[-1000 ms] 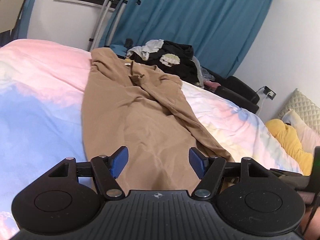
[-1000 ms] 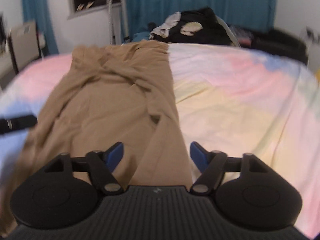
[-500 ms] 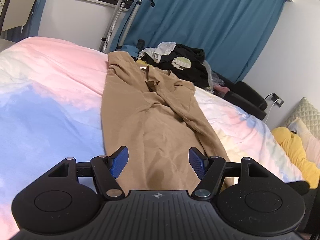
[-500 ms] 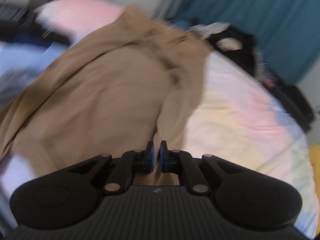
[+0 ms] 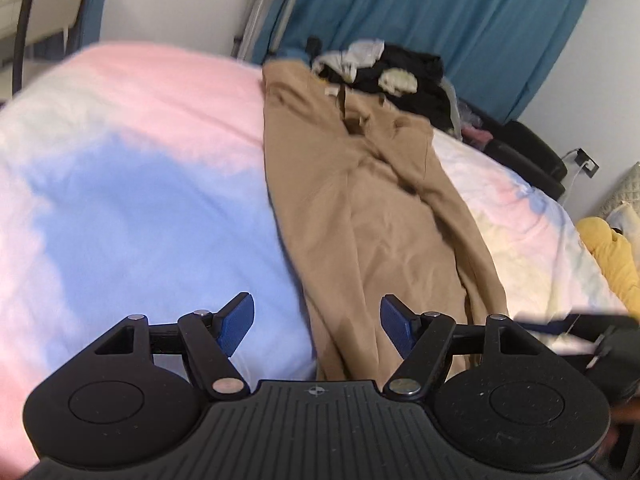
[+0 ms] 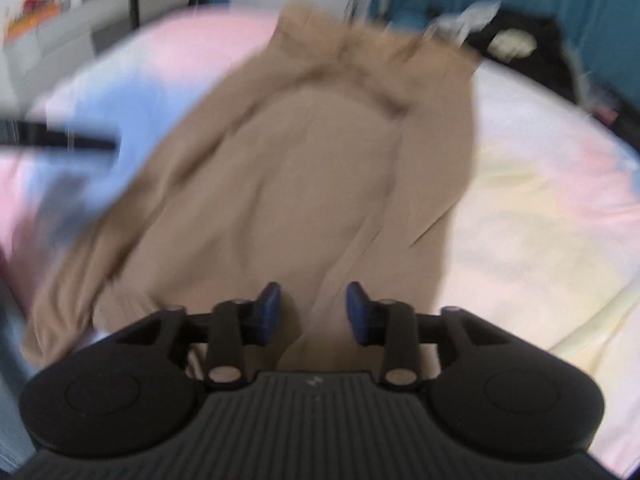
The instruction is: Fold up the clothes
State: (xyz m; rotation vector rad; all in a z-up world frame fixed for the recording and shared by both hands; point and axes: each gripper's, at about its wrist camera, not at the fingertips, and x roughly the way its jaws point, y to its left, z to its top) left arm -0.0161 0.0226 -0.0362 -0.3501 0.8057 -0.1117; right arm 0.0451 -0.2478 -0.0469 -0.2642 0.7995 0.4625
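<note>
Tan trousers (image 5: 376, 216) lie lengthwise on the pastel bed cover (image 5: 132, 184), waistband at the far end, legs running toward me. My left gripper (image 5: 316, 322) is open, above the near left edge of the trouser leg, holding nothing. In the blurred right wrist view the trousers (image 6: 320, 168) fill the middle. My right gripper (image 6: 313, 312) is open over the near leg ends, with nothing between the fingers. The right gripper also shows as a dark blur at the right edge of the left wrist view (image 5: 600, 340).
A heap of black and white clothes (image 5: 388, 68) lies at the far end of the bed. Blue curtains (image 5: 440, 12) and a metal stand (image 5: 272, 4) are behind. A yellow cushion (image 5: 612, 252) lies at the right. A dark sofa (image 5: 528, 152) stands beyond the bed.
My right gripper, shut half a second ago, has opened. My left gripper has shifted left, so the trousers now lie right of its centre. Both views are blurred from motion.
</note>
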